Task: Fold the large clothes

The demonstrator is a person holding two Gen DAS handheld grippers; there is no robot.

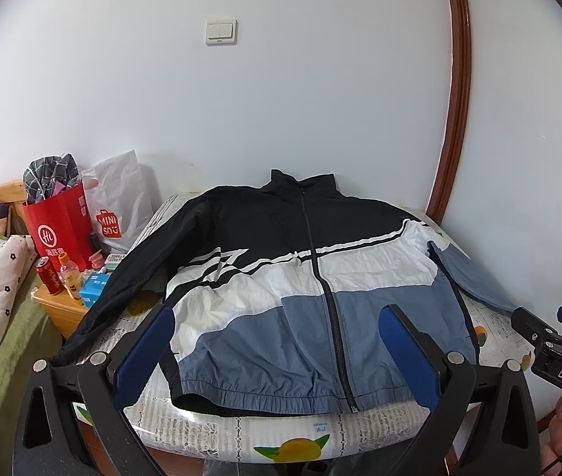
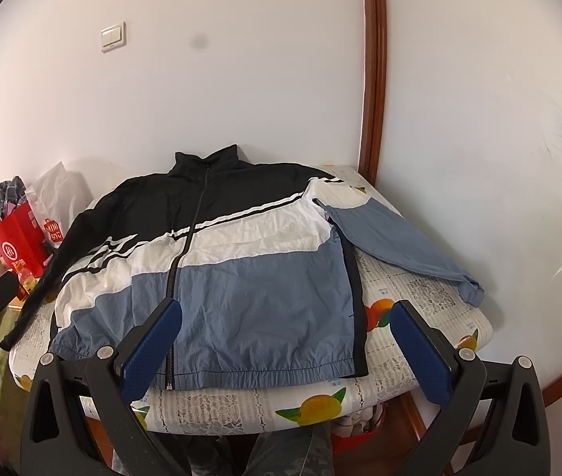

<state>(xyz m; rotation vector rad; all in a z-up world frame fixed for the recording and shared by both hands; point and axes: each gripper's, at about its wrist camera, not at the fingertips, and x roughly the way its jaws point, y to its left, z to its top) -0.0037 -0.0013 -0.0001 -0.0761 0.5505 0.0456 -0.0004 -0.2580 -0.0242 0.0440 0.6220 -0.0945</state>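
White walls back a table (image 1: pixel 495 341) with a fruit-print cloth, where the zipped jacket (image 1: pixel 281 297) lies flat, front up. Left gripper (image 1: pixel 281 349) hovers above its hem, fingers spread wide. Right wrist view: right gripper (image 2: pixel 287 347) equally agape, holding nothing, over the hem's right side; blue sleeve (image 2: pixel 400 242) spread sideways.

Left gripper (image 1: pixel 277 349) and right gripper (image 2: pixel 287 341) hover level, side by side (jaws spread wide, gripping nothing).

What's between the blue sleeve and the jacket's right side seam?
Only bare tablecloth between the blue sleeve and the jacket; right wrist view shows it.
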